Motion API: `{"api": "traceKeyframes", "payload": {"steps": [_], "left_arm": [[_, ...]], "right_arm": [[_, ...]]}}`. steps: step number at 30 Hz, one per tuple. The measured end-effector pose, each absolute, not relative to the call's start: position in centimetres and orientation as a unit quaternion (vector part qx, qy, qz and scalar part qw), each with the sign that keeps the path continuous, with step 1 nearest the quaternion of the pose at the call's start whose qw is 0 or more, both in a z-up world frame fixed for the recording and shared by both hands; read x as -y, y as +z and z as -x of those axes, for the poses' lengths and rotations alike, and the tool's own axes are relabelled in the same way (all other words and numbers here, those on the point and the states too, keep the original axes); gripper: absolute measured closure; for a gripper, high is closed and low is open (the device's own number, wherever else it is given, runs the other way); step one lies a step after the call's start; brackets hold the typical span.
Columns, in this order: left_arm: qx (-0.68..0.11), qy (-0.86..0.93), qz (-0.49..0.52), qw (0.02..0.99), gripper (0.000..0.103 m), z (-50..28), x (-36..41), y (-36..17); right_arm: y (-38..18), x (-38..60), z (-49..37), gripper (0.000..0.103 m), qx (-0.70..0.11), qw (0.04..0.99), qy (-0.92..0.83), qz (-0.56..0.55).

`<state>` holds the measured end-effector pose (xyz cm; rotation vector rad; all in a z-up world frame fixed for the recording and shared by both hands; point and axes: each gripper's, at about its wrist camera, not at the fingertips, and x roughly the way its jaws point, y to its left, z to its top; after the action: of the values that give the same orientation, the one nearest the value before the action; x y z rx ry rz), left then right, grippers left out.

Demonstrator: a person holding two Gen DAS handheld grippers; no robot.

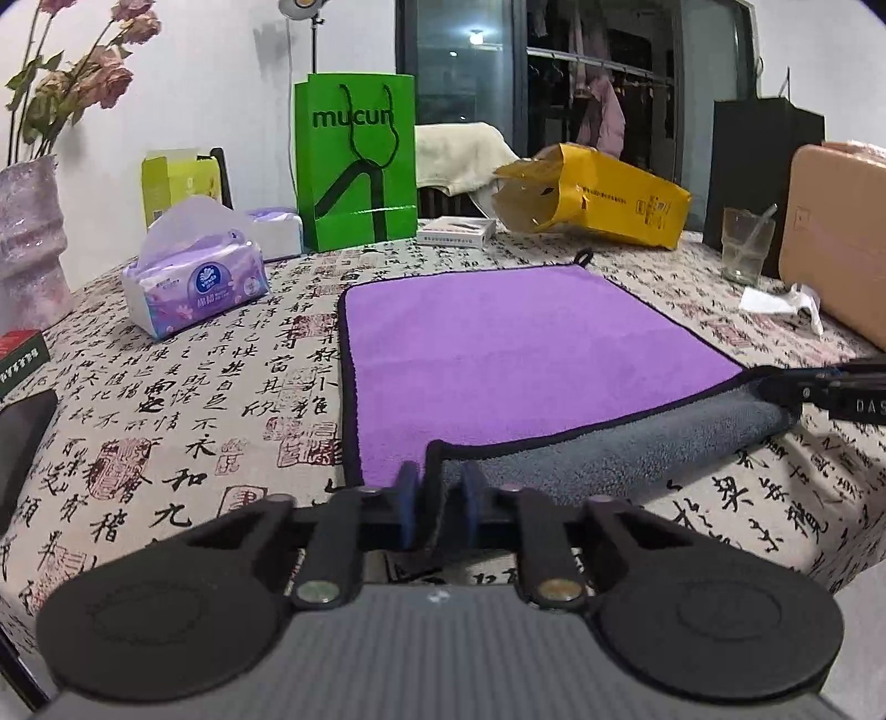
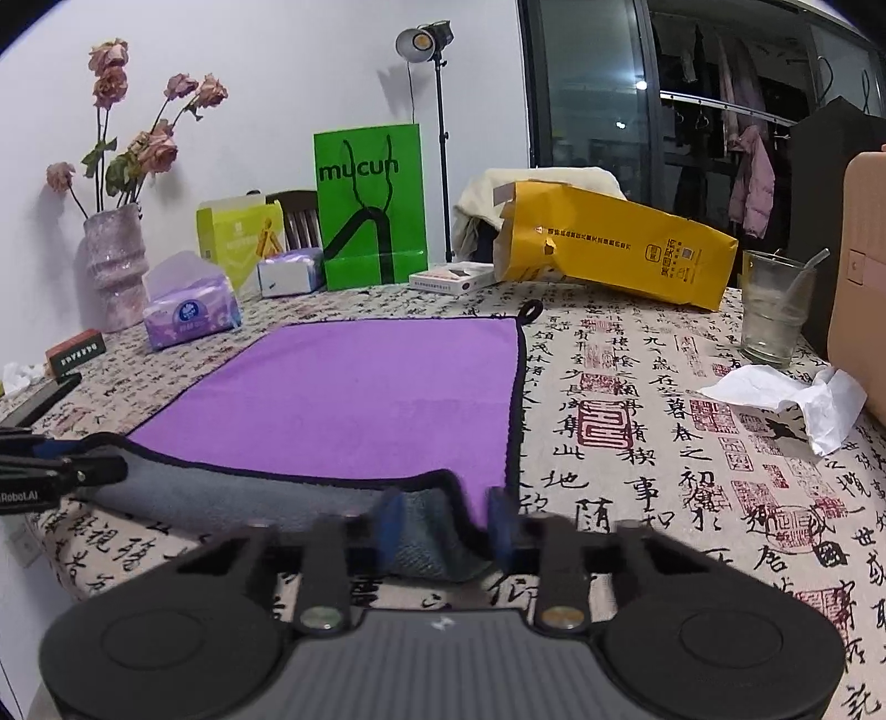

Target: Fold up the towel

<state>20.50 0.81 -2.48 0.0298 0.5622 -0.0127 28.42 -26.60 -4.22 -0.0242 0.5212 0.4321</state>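
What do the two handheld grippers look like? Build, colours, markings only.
Both match: the left gripper and right gripper have blue finger pads on black linkage arms with brass-coloured pivot screws, two black round discs, and a ribbed grey body with a small white logo. White lettering marks each side. No cables or sleeves visible.

Purple towel [image 1: 498, 354], flat, near edge lifted

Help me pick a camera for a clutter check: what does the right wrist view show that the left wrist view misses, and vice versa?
Only the right wrist view shows the whole lamp on its stand and the flowers' vase complete. Only the left wrist view shows the left gripper pinching its towel corner up close. Both show the purple towel, green bag, yellow bag, glass, tissue pack and the right gripper on the other near corner.
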Motion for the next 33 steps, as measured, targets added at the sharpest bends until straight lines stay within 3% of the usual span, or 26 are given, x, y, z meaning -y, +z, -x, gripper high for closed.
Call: {"api": "traceKeyframes", "payload": {"steps": [7, 10, 18, 22, 24, 33], "left_arm": [[-0.291, -0.029, -0.043, 0.955, 0.090, -21.1, -0.7, -2.4], [-0.293, -0.034, -0.053, 0.954, 0.090, -21.2, -0.6, -2.3], [-0.296, -0.043, -0.071, 0.952, 0.095, -21.6, -0.3, -2.2], [-0.300, -0.043, -0.066, 0.951, 0.097, -21.9, -0.5, -2.0], [-0.302, -0.041, -0.066, 0.950, 0.097, -22.1, -0.6, -1.8], [-0.285, -0.031, -0.097, 0.953, 0.097, -23.2, -0.3, -1.0]], "right_arm": [[-4.3, 26.9, -29.3, 0.092, -0.266, 0.938, 0.221, 0.015], [-4.5, 27.0, -29.5, 0.087, -0.272, 0.933, 0.233, 0.022], [-4.6, 27.0, -30.1, 0.088, -0.276, 0.923, 0.264, 0.049], [-4.5, 26.9, -30.2, 0.090, -0.276, 0.921, 0.268, 0.058], [-4.1, 26.9, -30.6, 0.097, -0.286, 0.918, 0.271, 0.051], [-2.5, 26.3, -31.4, 0.098, -0.267, 0.925, 0.261, 0.076]]}}
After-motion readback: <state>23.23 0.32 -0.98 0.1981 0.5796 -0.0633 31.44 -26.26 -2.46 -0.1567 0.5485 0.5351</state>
